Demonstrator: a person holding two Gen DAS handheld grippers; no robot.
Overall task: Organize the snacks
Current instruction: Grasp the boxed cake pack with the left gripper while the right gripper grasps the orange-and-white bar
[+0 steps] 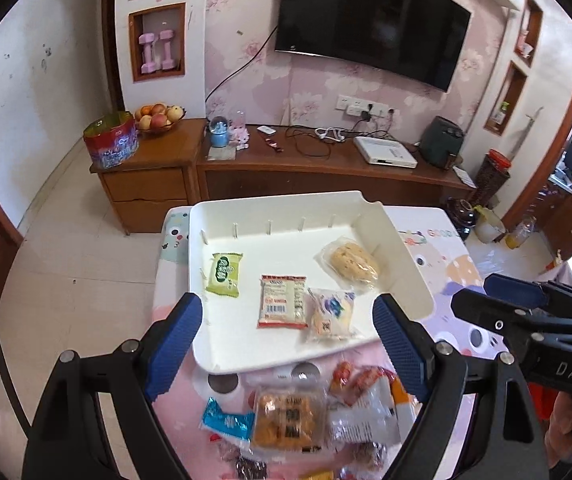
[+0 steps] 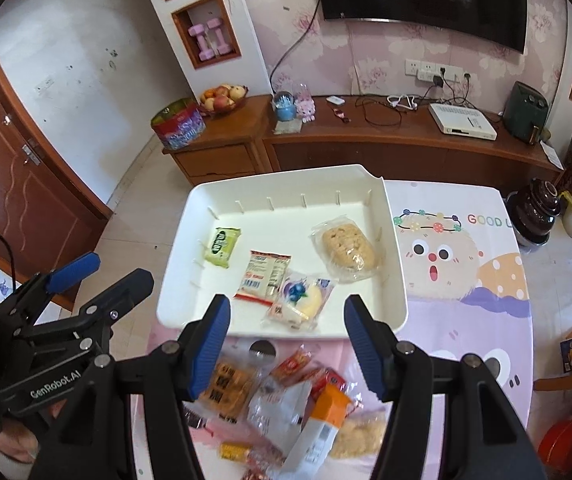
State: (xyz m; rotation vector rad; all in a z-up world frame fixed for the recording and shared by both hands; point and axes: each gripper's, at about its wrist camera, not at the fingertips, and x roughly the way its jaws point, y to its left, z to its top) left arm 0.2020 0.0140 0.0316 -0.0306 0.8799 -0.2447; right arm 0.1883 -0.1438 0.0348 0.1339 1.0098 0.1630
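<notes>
A white tray (image 1: 269, 200) (image 2: 286, 174) sits on the table. It holds a green packet (image 1: 225, 274) (image 2: 221, 246), a red-and-white packet (image 1: 282, 301) (image 2: 263, 276), a blueberry bun packet (image 1: 332, 314) (image 2: 302, 300) and a beige puffed cake in clear wrap (image 1: 352, 264) (image 2: 348, 248). In front of the tray lies a pile of loose snacks, among them an orange cracker pack (image 1: 290, 420) (image 2: 227, 388) and a blue packet (image 1: 227, 420). My left gripper (image 1: 288, 300) (image 2: 115, 268) hangs open above the tray's near edge, holding nothing. To its right, my right gripper (image 2: 288, 304) (image 1: 498, 292) is open too, nothing between its fingers.
The table wears a pink cartoon cloth (image 2: 458, 264); its left edge drops to tiled floor (image 1: 85, 280). Behind stands a wooden TV cabinet (image 1: 326, 168) with a fruit bowl (image 1: 159, 117), a tin and cables. A dark pot (image 2: 534, 208) stands past the table's far right corner.
</notes>
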